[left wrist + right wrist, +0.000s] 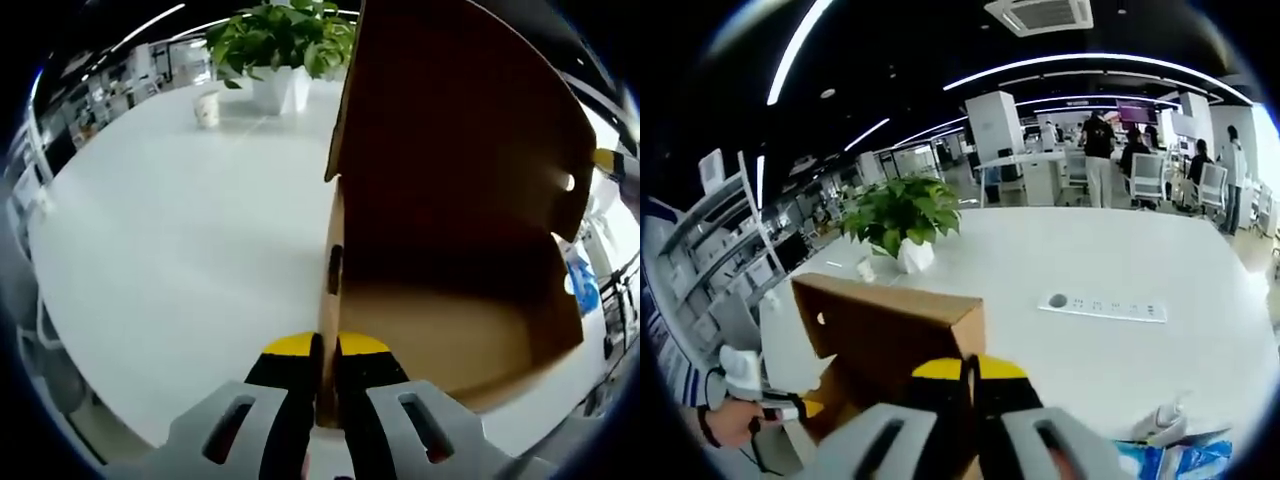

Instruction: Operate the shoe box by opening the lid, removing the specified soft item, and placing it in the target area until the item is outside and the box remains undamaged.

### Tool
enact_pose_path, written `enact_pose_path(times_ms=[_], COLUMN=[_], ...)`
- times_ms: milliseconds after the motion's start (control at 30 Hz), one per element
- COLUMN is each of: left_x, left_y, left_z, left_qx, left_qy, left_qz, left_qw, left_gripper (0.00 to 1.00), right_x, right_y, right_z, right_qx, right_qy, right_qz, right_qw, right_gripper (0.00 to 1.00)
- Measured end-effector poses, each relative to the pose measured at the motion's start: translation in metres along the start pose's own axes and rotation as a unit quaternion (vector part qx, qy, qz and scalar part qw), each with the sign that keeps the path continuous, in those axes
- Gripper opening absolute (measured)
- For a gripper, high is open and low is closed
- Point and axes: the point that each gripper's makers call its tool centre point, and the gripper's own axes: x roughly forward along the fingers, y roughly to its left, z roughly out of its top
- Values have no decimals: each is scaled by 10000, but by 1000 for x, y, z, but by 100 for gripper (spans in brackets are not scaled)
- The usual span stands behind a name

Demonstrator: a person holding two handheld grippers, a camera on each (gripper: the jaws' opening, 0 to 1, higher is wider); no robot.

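Open office, white surface carrying potted plant and flush power strip. Brown cardboard shoe box stands open on surface, lid raised upright. Left tool clamped on box's front wall edge, jaws together on cardboard. Right tool pinches top edge of raised lid. Soft item not discernible inside.

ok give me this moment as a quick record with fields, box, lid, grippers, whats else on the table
box: brown cardboard shoe box on white table, inside looks empty where visible
lid: raised
left gripper: shut on the box wall edge
right gripper: jaws together at the box's upper edge; grip on it unclear
other items: potted plant, power strip
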Motion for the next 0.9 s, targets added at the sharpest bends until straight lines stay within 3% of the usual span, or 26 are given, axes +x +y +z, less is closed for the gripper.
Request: enact_pose_path(times_ms=[900], left_x=[8], left_y=[-5], left_z=[10], left_qx=[-156], left_qy=[-74], left_qz=[-33], left_qw=[9998], left_gripper=[4], right_x=[-15], right_y=[0], right_z=[-20], right_qx=[-352], right_qy=[-436], right_qz=[-396], right_qw=[9976], right_gripper=[0])
